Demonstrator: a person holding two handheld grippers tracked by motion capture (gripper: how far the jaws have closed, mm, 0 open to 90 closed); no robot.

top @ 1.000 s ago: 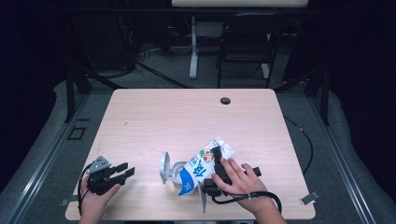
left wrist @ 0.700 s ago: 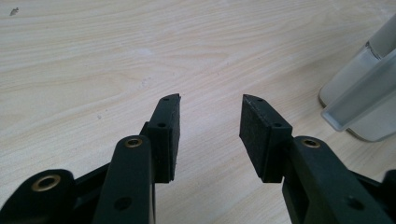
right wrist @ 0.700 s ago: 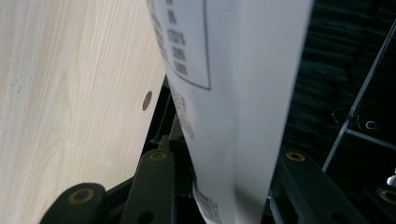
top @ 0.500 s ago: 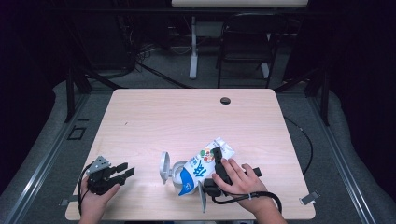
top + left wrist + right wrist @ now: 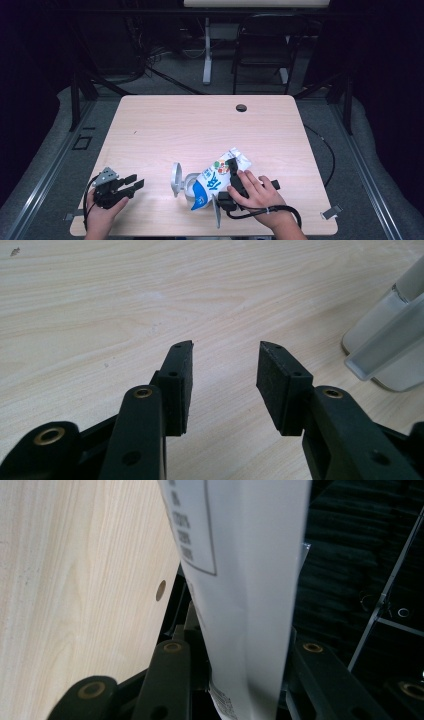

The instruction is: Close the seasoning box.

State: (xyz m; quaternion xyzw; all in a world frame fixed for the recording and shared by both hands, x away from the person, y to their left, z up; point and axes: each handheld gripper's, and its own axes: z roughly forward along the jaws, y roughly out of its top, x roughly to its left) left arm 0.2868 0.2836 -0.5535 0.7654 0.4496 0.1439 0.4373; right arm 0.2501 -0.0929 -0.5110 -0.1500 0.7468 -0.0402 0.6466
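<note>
Snack bag (image 5: 218, 178) is lying near the table's (image 5: 200, 125) front edge, its mouth over a clear container (image 5: 181, 182). Right gripper (image 5: 231, 176) has just been closing and is clasping the bag. Left gripper (image 5: 134, 182) is resting released by the front-left corner.

Table (image 5: 200, 130): light wood grain top with rounded corners, standing on a grey floor.
Cable hole (image 5: 241, 107): 1 small dark round opening near the far edge of the table, right of centre.
Chair (image 5: 264, 47): dark frame, beyond the far edge of the table, toward the right.
White stand (image 5: 207, 50): 1 pale upright post on the floor beyond the table, just left of the chair.
Floor cable (image 5: 325, 150): thin and dark, curving along the right side of the table.
Surroundings: dark, detail too dim to tell.
</note>
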